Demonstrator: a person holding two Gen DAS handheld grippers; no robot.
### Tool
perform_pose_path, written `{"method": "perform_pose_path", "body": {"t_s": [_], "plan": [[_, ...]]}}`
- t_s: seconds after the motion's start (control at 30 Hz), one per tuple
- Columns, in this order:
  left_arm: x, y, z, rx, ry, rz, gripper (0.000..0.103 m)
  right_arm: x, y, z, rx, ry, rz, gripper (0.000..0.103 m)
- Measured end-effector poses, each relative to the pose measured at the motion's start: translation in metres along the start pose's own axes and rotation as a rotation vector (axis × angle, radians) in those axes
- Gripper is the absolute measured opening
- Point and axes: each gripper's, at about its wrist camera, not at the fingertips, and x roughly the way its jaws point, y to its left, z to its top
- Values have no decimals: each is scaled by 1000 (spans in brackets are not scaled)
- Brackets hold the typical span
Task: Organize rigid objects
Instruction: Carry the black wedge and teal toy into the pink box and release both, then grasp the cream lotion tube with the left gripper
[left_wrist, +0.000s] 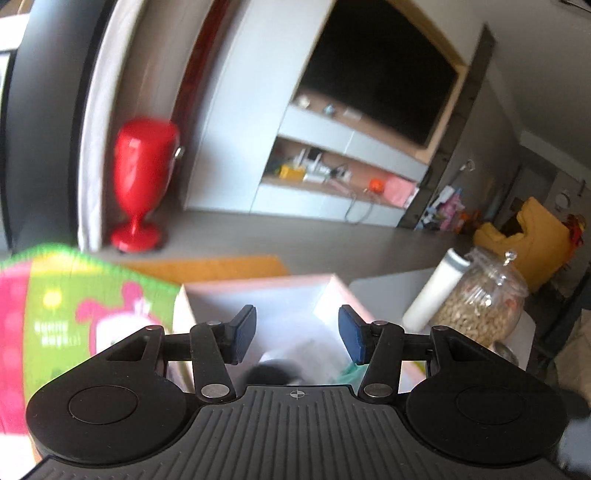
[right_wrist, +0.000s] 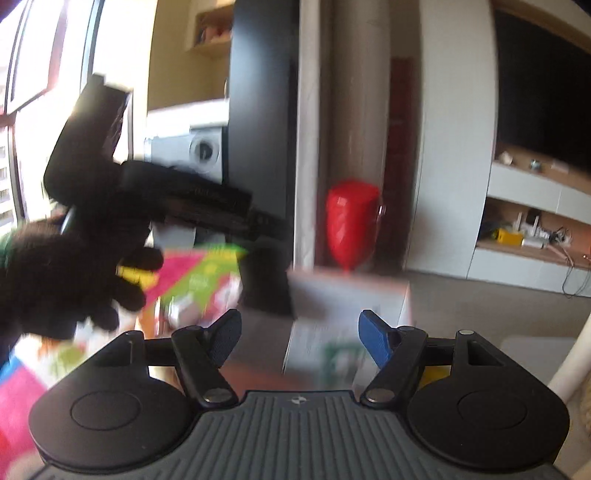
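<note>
Both my left tongs (left_wrist: 297, 334) and right tongs (right_wrist: 299, 338) hang spread and empty; the white box (left_wrist: 258, 295) lies dead ahead, centre frame, nearer the left.

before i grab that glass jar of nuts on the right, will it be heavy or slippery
Probably heavy for its size: the glass jar looks nearly full of nuts. Its smooth, rounded wall may slip between narrow pads. Likely fragile too, and the knobbed lid may just sit loose, so lifting by the top seems risky. The white cylinder leaning beside it could topple.
</note>
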Motion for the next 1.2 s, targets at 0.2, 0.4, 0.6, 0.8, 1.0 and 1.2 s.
{"method": "perform_pose_path", "body": {"t_s": [0.2, 0.4, 0.6, 0.8, 1.0, 1.2], "plan": [[-20, 15, -13, -52, -17, 45, 54, 16, 30, -29, -78, 83, 25, 71], [-78, 51, -68, -171, 15, 154, 54, 24, 42, -34, -82, 131, 111, 71], [-119, 89, -118, -294, 48, 216, 54, 43, 83, -34, -131, 174, 204, 71], [-139, 111, -134, -380, 17, 233, 54, 66, 135, -34, -151, 241, 322, 71], [-125, 98, -137, -321, 47, 262, 55, 37, 174, -42, -301, 207, 495, 69], [-97, 72, -140, -157, 74, 362, 44, 21, 149, -51, -352, 183, 323, 69]]}}
